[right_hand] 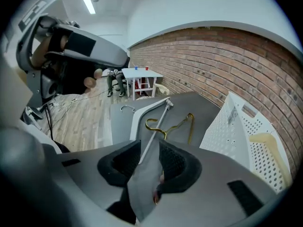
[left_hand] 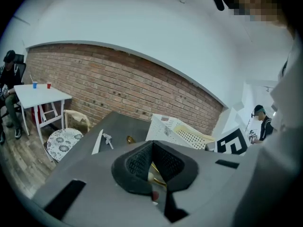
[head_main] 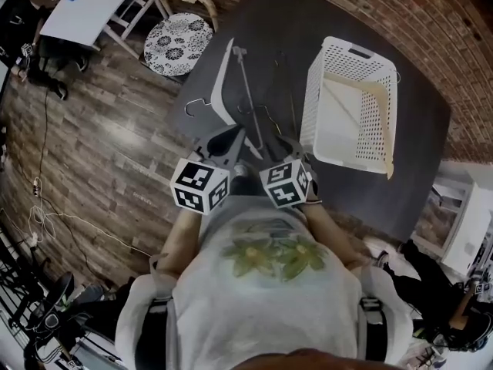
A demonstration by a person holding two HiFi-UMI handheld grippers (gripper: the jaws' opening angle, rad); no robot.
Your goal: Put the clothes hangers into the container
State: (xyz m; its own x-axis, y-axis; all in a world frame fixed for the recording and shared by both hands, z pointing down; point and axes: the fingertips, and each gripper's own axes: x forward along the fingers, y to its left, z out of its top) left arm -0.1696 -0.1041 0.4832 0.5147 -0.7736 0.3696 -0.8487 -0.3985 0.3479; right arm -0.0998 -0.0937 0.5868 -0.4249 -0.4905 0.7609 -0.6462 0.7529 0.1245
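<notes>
Left tongs [left_hand: 151, 145] are sitting pressed together. Right tongs [right_hand: 150, 148] are standing spread, the white hanger's [right_hand: 136, 122] rod running between them. Gold hanger [right_hand: 178, 124] is lying on the surface [head_main: 269, 21] beside the basket [head_main: 312, 106].

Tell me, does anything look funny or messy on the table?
The cream hanger in the white basket isn't lying flat: one end pokes out past the rim at the near corner. The white hanger and gold wire hanger lie loose on the dark table, not yet in the basket.
</notes>
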